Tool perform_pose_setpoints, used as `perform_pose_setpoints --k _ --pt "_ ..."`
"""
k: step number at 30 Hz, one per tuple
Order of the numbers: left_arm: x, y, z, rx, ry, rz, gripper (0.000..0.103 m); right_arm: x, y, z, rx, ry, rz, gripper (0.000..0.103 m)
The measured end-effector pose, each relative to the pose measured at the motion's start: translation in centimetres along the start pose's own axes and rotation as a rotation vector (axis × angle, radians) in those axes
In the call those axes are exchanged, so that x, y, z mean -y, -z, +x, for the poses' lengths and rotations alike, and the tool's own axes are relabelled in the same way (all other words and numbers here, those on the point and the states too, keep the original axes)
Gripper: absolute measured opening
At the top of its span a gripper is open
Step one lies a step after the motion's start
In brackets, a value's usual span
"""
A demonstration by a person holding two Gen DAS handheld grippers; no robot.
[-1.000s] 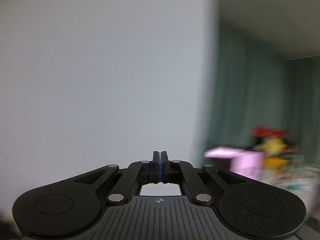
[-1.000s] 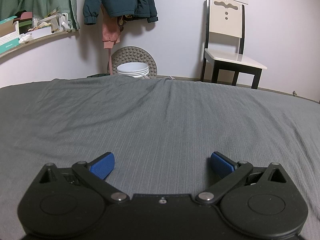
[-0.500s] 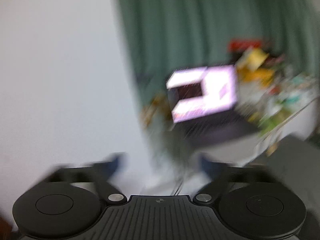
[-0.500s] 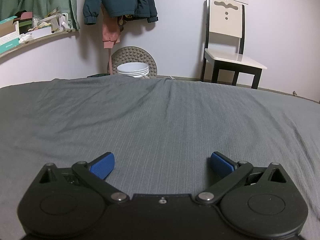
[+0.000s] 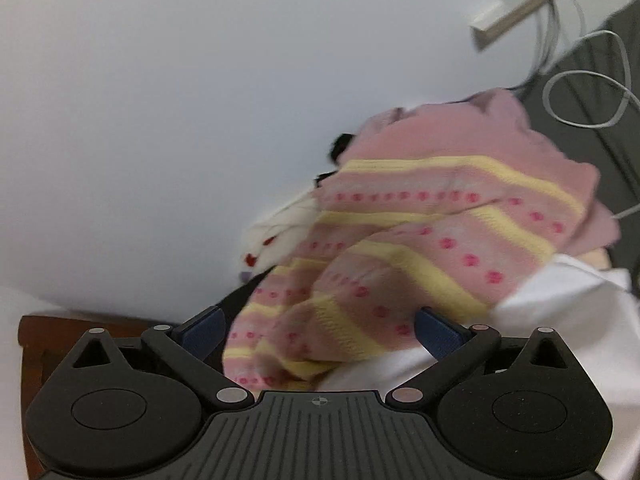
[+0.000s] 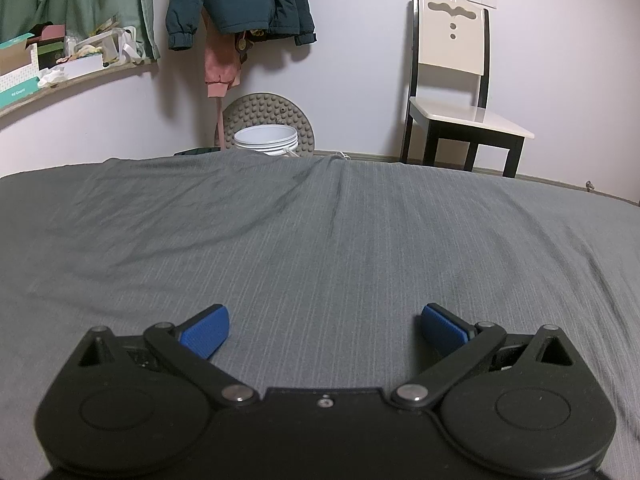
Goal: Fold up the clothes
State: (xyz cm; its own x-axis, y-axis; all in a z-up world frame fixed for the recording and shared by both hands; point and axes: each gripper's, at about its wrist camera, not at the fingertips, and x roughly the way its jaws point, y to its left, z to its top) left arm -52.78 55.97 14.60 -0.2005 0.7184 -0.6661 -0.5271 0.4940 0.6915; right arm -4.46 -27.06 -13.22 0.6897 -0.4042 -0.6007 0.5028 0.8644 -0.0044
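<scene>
A pink knitted garment point(image 5: 420, 240) with yellow stripes and red dots lies crumpled on top of a pile in the left wrist view, over a white cloth point(image 5: 552, 320). My left gripper point(image 5: 320, 330) is open, its blue pads on either side of the garment's lower fold, with the cloth between them. In the right wrist view my right gripper point(image 6: 325, 330) is open and holds nothing, low over the grey bedsheet point(image 6: 320, 240).
White cables point(image 5: 584, 80) loop behind the pile near a white wall. A brown wooden edge point(image 5: 36, 340) shows at lower left. Beyond the bed stand a cream chair point(image 6: 456, 80), a white bucket point(image 6: 266, 140), hanging jackets point(image 6: 240, 0) and a cluttered shelf point(image 6: 60, 64).
The left gripper has swung from facing the wall and curtains down to the clothes pile and has gone from shut to open. The right gripper has not moved.
</scene>
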Motion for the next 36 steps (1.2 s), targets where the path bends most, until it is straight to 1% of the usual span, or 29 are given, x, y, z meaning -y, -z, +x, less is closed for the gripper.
perform_pose_setpoints --k 1,2,3,4,6,10,11,13,16,17,18,20,21,23,24,25,27,28,30,31,32,33,34,36 --pt "-0.6 0.1 0.5 -0.014 0.040 -0.045 0.046 0.0 0.0 0.0 0.000 0.000 0.000 0.103" --pt "-1.1 0.3 1.2 -0.021 0.063 -0.090 0.029 0.0 0.0 0.0 0.000 0.000 0.000 0.103" --pt "-1.7 0.6 1.9 -0.024 0.079 -0.136 0.024 0.0 0.0 0.0 0.000 0.000 0.000 0.103" --pt "-2.4 0.9 2.1 -0.002 0.101 -0.198 0.010 0.0 0.0 -0.1 0.000 -0.001 0.001 0.103" --pt "-3.8 1.7 2.4 0.058 0.147 -0.336 0.007 0.0 0.1 -0.1 -0.001 -0.001 0.001 0.103" --pt "-7.8 3.5 -0.2 0.253 0.259 -0.673 0.006 -0.1 0.1 -0.2 -0.001 0.001 -0.002 0.103" --pt "-8.6 3.8 -0.9 0.291 0.275 -0.733 0.005 -0.1 0.1 -0.2 -0.001 0.002 -0.002 0.103" --pt "-9.8 3.9 -2.4 0.385 0.334 -0.800 0.005 -0.1 0.2 -0.2 -0.001 0.001 -0.001 0.103" --pt "-10.3 3.5 -5.2 0.514 0.398 -0.828 0.005 -0.1 0.2 -0.2 -0.001 0.001 -0.001 0.103" --pt "-10.1 3.4 -6.5 0.588 0.433 -0.827 0.000 -0.1 0.2 -0.2 -0.001 0.001 -0.001 0.103" --pt "-9.9 3.3 -8.0 0.675 0.473 -0.822 0.000 -0.1 0.2 -0.2 -0.001 0.001 -0.001 0.103" --pt "-9.0 2.3 -12.4 0.859 0.520 -0.752 0.000 -0.2 0.2 -0.2 -0.001 0.002 -0.001 0.103" --pt "-8.4 1.3 -14.4 0.885 0.542 -0.703 0.000 -0.2 0.2 -0.2 -0.001 0.002 -0.001 0.103" --pt "-7.1 -1.3 -18.2 0.893 0.586 -0.601 0.000 -0.1 0.2 -0.2 0.000 0.001 0.000 0.103" --pt "-6.3 -2.5 -19.9 0.883 0.555 -0.535 0.000 -0.1 0.2 -0.2 0.000 0.000 0.001 0.103" --pt "-5.3 -3.6 -21.1 0.862 0.503 -0.461 0.000 0.0 0.2 -0.2 0.001 -0.002 0.003 0.103" --pt "-3.5 -5.0 -22.4 0.810 0.417 -0.351 0.001 0.0 0.3 -0.2 0.000 -0.001 0.002 0.103" --pt "-3.0 -5.3 -22.4 0.774 0.385 -0.323 0.005 0.0 0.3 -0.2 0.000 0.000 0.001 0.103" --pt "-2.5 -5.8 -22.0 0.689 0.326 -0.292 0.024 -0.1 0.2 -0.2 0.000 0.002 -0.001 0.103" --pt "-2.5 -5.7 -21.2 0.639 0.295 -0.300 0.056 -0.1 0.2 -0.2 0.000 0.002 -0.002 0.103" --pt "-2.6 -5.3 -20.3 0.589 0.265 -0.313 0.093 -0.1 0.2 -0.2 -0.001 0.003 -0.002 0.103" --pt "-2.6 -4.8 -19.3 0.554 0.223 -0.321 0.103 -0.1 0.2 -0.2 -0.001 0.003 -0.003 0.103" --pt "-2.6 -4.2 -18.2 0.524 0.176 -0.328 0.103 -0.1 0.2 -0.2 -0.001 0.003 -0.003 0.103" --pt "-2.8 -3.2 -15.8 0.440 0.106 -0.291 0.103 -0.1 0.2 -0.2 -0.001 0.003 -0.003 0.103"
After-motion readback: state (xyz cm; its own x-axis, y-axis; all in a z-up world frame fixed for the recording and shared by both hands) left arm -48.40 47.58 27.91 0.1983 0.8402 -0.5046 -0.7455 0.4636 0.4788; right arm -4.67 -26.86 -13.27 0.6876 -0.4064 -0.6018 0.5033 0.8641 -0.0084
